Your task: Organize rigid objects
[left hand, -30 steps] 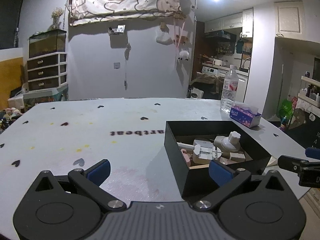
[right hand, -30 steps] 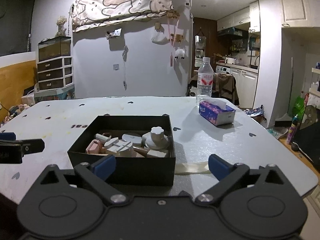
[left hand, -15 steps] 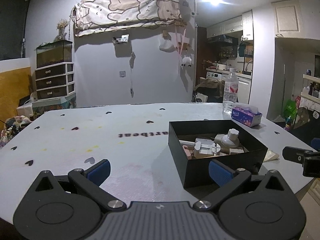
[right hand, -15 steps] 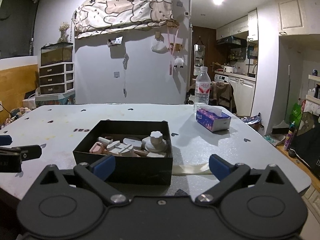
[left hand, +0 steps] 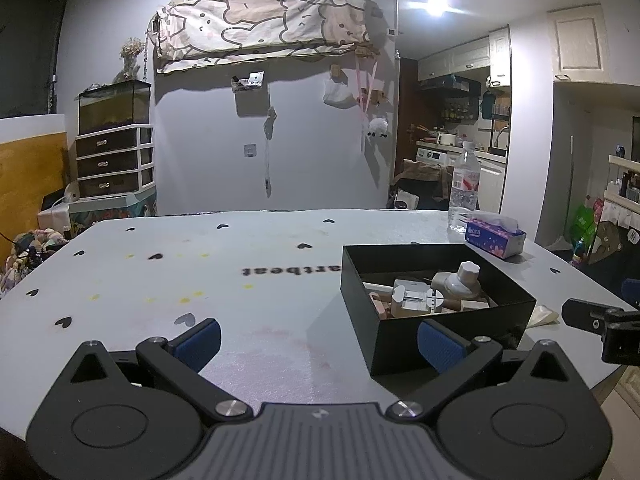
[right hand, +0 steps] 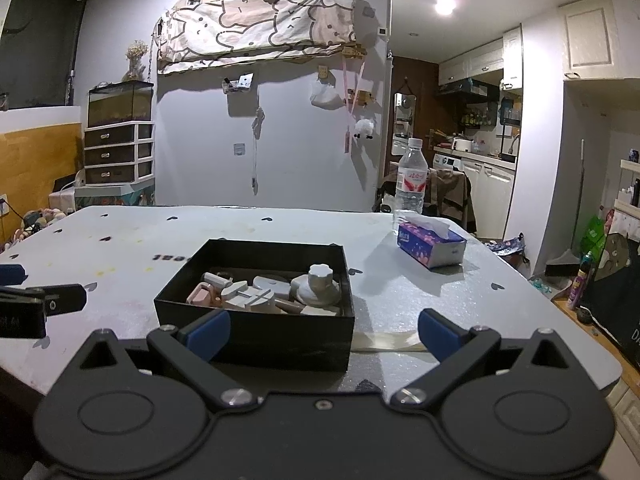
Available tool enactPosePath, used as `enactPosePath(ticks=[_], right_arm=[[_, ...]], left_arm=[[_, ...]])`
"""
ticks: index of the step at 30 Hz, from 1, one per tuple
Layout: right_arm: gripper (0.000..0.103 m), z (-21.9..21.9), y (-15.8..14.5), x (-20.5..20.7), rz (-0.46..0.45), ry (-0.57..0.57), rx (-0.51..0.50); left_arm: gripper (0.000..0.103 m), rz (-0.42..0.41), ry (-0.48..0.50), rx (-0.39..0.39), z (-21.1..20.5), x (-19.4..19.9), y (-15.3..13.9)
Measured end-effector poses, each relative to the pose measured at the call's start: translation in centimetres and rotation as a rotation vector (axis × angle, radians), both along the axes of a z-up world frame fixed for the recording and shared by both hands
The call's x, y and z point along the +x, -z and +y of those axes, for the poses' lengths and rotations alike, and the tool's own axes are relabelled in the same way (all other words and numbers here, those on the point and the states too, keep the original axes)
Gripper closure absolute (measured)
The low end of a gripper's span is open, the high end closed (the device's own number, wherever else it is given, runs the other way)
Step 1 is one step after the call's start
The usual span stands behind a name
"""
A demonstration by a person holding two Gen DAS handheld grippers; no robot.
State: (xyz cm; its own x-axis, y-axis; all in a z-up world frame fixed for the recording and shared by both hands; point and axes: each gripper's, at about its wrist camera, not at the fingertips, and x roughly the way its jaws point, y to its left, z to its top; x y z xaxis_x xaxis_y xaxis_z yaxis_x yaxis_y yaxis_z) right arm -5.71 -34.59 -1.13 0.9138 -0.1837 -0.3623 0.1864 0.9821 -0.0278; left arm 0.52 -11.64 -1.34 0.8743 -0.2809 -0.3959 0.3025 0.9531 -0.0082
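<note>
Nearest in each wrist view, both tongs are seen spread wide with nothing held between the pads: the left gripper [left hand: 318, 342] is poised over bare table [left hand: 160, 280], and the right gripper [right hand: 324, 332] is lined up just short of the near wall of the box [right hand: 256, 340]. Compared with a second ago, both tools have been drawn back and raised a little, so that the box is seen smaller and from a lower angle, and more of the far room is taken in (nothing inside the box appears to have been shifted). From this it is judged that no pick is under way; the tools are backed off, so either the sorting is finished or a fresh approach is being set up.

The box is placed toward the near right part of the table. Its long axis is judged to run left to right in the right view, with a long side turned to that gripper, while in the left view a corner is presented. Inside, pale blocks [right hand: 248, 298] are heaped without a common direction, and a white knob [right hand: 320, 284] is stood upright at the right end.

Farther off, a tissue pack [right hand: 432, 246] and a bottle [right hand: 410, 180] are stood near the far right edge.
</note>
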Motion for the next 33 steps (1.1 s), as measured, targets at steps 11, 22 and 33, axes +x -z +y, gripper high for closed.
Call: enactPosePath(ticks=[11, 22, 33], right_arm=[[0.002, -0.06, 0.11, 0.05, 0.0, 0.005, 0.003], [0.002, -0.08, 0.1, 0.14, 0.0, 0.006, -0.001], [0.002, -0.1, 0.12, 0.13, 0.0, 0.006, -0.001]], left_arm=[[0.0, 0.001, 0.001, 0.0, -0.06, 0.03, 0.07], [0.0, 0.001, 0.002, -0.002, -0.05, 0.01, 0.1], [0.0, 0.001, 0.002, -0.001, -0.04, 0.01, 0.11]])
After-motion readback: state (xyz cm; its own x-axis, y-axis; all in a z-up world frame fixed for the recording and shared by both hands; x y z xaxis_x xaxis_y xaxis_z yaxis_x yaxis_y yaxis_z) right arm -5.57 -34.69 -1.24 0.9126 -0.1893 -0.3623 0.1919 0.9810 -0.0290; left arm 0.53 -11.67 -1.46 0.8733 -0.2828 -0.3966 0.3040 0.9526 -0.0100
